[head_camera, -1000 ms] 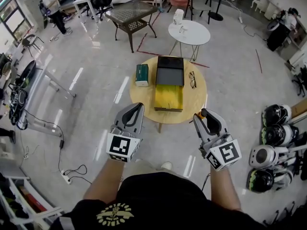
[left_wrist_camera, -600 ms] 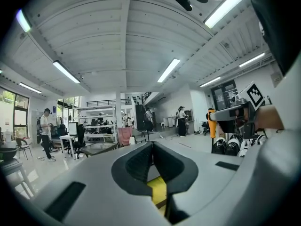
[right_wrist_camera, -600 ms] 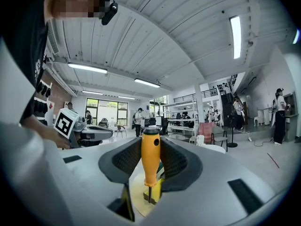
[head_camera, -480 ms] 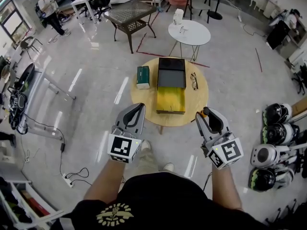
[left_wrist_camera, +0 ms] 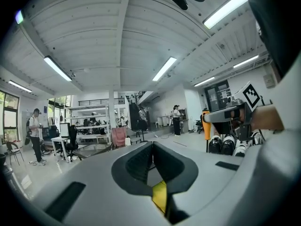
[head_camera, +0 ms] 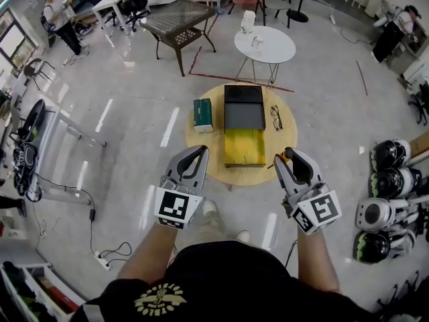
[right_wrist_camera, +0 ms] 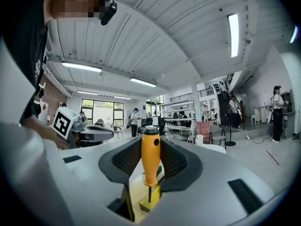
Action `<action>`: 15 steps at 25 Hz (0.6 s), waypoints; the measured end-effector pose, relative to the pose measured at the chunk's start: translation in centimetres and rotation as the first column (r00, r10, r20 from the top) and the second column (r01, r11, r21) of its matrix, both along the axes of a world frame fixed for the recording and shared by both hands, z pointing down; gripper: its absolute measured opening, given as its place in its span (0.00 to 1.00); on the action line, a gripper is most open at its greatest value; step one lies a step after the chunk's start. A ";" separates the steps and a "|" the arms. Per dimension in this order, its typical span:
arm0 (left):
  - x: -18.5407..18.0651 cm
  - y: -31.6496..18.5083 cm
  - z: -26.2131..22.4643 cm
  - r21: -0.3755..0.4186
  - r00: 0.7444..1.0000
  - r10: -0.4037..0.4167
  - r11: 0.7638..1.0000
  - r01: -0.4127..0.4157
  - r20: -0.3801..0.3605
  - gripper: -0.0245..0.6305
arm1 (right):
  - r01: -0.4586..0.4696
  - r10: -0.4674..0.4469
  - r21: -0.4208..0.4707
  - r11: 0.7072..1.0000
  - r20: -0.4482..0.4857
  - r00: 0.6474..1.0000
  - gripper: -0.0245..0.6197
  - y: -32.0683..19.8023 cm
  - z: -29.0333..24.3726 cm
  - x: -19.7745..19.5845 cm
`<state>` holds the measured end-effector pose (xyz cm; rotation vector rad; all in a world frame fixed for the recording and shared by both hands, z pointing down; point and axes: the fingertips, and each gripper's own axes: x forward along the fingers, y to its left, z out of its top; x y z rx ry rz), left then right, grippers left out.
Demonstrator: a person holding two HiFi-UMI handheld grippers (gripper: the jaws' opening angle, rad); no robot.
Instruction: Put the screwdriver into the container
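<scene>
Orange screwdriver [right_wrist_camera: 150,155]: pinched upright in right gripper [head_camera: 289,161]
Yellow box [head_camera: 244,147]: ahead, slightly left of it
Idle left gripper [head_camera: 195,157]: closed, empty

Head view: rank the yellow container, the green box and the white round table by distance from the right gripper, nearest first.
1. The yellow open container, on the round wooden table, just left of the right gripper, whose jaws hold the orange-handled screwdriver.
2. The green rectangular box, at that table's far-left edge.
3. The white round table, beyond the wooden one.
</scene>
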<state>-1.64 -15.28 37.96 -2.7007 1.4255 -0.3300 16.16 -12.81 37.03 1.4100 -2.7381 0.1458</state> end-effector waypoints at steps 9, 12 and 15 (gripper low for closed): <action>-0.9 -5.1 -0.1 -0.007 0.999 0.046 0.999 -0.046 0.012 0.07 | -0.059 0.059 -0.004 0.998 0.028 0.998 0.25 -4.5 0.0 -0.7; -1.0 -6.5 0.1 -0.009 0.998 0.059 0.998 -0.059 0.014 0.07 | -0.065 0.065 -0.006 0.998 0.023 0.998 0.25 -5.8 0.1 -1.1; -1.0 -7.9 0.2 -0.009 0.997 0.076 0.997 -0.076 0.013 0.07 | -0.068 0.068 -0.009 0.998 0.013 0.998 0.25 -6.9 0.4 -1.5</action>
